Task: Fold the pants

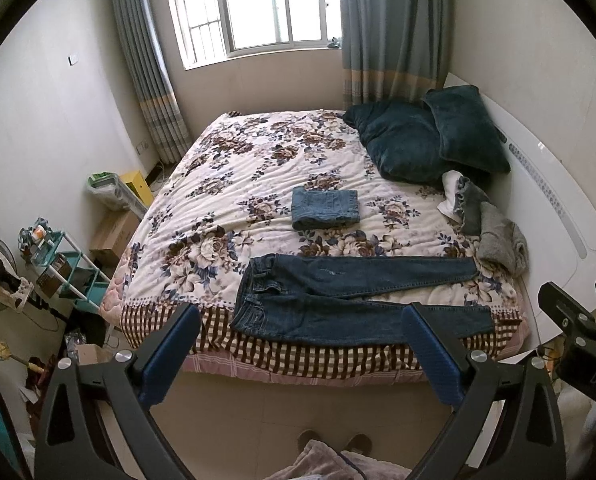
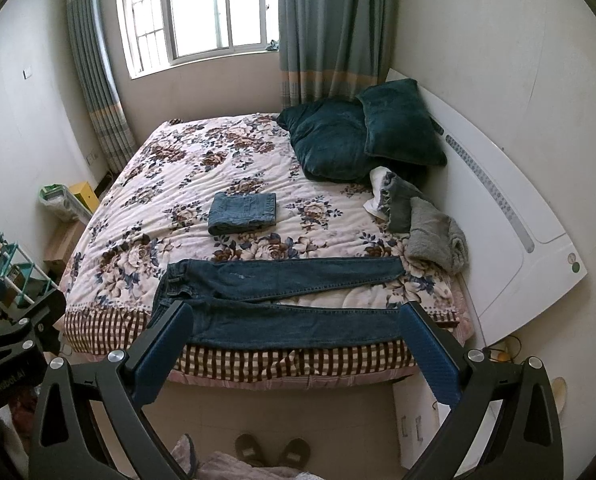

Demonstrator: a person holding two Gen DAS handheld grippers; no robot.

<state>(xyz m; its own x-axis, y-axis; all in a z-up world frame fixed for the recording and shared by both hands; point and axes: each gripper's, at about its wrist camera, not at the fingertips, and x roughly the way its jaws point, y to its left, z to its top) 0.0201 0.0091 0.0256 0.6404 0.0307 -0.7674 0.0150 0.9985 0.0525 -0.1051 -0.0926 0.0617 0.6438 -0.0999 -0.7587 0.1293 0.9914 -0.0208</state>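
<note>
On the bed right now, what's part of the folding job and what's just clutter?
Job: dark jeans spread flat at the near edge; folded light jeans mid-bed; both open grippers, left, right.

Clutter: teal pillows, grey clothes pile.

A bed (image 1: 257, 168) with a floral quilt fills a small room with pale walls. Beyond its far end, a barred window (image 1: 253, 8) lets in bright daylight between grey-blue curtains (image 1: 390, 28). Two dark teal pillows (image 1: 426, 140) lie at the bed's right, against a white headboard (image 1: 558, 208). Left of the bed stand cardboard boxes (image 1: 111, 232) and a teal rack (image 1: 69, 268). The floor before it is beige tile (image 1: 298, 404).
</note>
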